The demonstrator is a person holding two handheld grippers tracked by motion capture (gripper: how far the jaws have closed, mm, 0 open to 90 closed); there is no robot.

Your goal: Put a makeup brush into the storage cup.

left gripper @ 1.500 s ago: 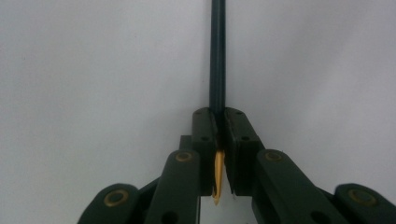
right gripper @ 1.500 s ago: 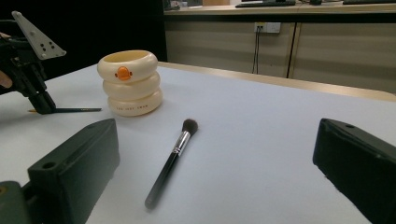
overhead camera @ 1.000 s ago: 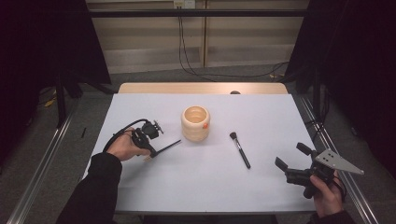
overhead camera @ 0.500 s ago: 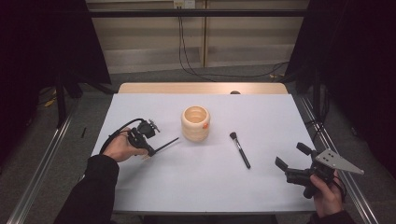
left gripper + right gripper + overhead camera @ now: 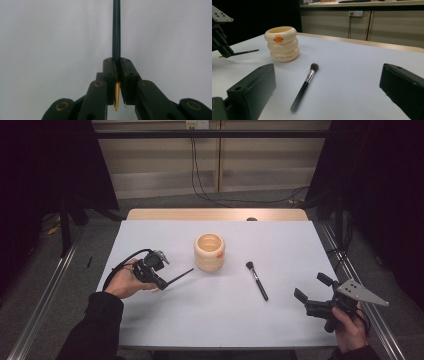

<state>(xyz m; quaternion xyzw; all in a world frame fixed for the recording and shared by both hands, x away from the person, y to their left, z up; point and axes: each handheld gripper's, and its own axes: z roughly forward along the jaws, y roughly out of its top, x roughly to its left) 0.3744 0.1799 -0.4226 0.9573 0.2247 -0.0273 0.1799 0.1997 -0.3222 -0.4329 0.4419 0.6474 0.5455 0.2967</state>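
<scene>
Tongs on the left are clamping a thin dark pencil-like stick, its gold tip poking back between the closed pads in the left gripper view while the long shaft is running forward over the pale surface. In the high view the stick is pointing from the left hand toward the cream holder, a cup shaped like three stacked rings with a small orange mark on its side, standing upright near the middle of the surface. The stick's far end is stopping just short of the holder, not touching it.

Right tongs are standing wide apart with nothing between them, held low near the right edge of the surface; in the right gripper view they are looking across at a makeup brush lying flat, bristles toward the holder and well apart from it.

By my reading, the step in hand is carrying the stick to the holder, with the drop-in not yet done. The next move is probably calling for lifting the stick, tipping it toward upright above the holder's open mouth, and letting go only once the lower end is inside the rim. The brush would then be waiting for the free right tongs.

Counting: one holder, one stick in the grip, one brush on the surface, two grippers.
</scene>
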